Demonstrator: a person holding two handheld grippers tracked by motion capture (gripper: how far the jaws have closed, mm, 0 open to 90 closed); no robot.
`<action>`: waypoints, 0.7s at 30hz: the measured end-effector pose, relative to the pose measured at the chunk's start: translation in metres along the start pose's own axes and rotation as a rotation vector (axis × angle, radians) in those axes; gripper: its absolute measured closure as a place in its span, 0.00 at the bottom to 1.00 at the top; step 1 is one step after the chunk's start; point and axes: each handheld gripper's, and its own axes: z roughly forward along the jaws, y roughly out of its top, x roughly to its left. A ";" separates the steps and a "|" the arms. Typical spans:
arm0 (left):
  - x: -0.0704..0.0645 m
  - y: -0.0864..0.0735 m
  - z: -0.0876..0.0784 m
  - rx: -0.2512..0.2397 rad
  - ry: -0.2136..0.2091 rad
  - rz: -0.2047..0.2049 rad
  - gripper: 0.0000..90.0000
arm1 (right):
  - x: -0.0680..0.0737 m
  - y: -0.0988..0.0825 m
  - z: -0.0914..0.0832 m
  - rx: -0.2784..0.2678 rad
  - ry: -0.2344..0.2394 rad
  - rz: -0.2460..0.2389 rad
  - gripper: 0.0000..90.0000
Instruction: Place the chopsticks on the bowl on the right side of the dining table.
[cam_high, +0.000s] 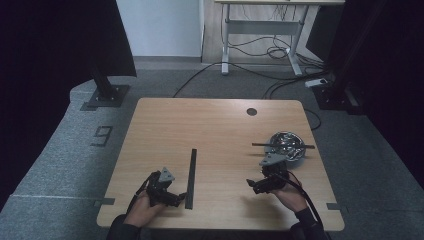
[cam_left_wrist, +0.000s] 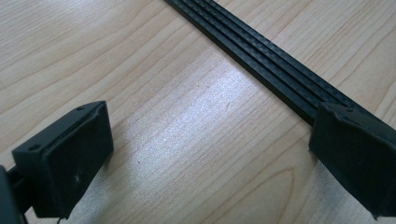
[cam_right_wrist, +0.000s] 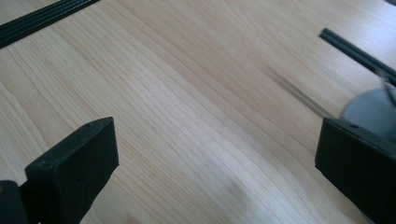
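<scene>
Meanwhile, at the table (cam_high: 215, 125):
Left gripper (cam_high: 176, 198): jaws spread wide, gripping nothing, one jaw right beside the black strip's near end.
Black strip (cam_high: 191, 176): flat on the wood, running away from the person.
Right gripper (cam_high: 251, 185): jaws wide apart, empty, low over bare wood.
Metal bowl (cam_high: 287, 145): far right, thin rod (cam_high: 283, 145) across its rim.
</scene>
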 end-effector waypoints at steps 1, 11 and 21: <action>0.000 0.000 0.000 0.000 0.000 0.000 0.00 | 0.001 0.000 0.003 0.003 0.000 -0.004 0.00; 0.000 0.000 0.000 -0.001 0.000 0.001 0.00 | 0.004 0.000 0.035 0.005 0.008 -0.004 0.00; 0.000 0.000 0.000 -0.001 0.000 0.002 0.00 | 0.008 -0.012 0.062 0.005 0.028 0.000 0.00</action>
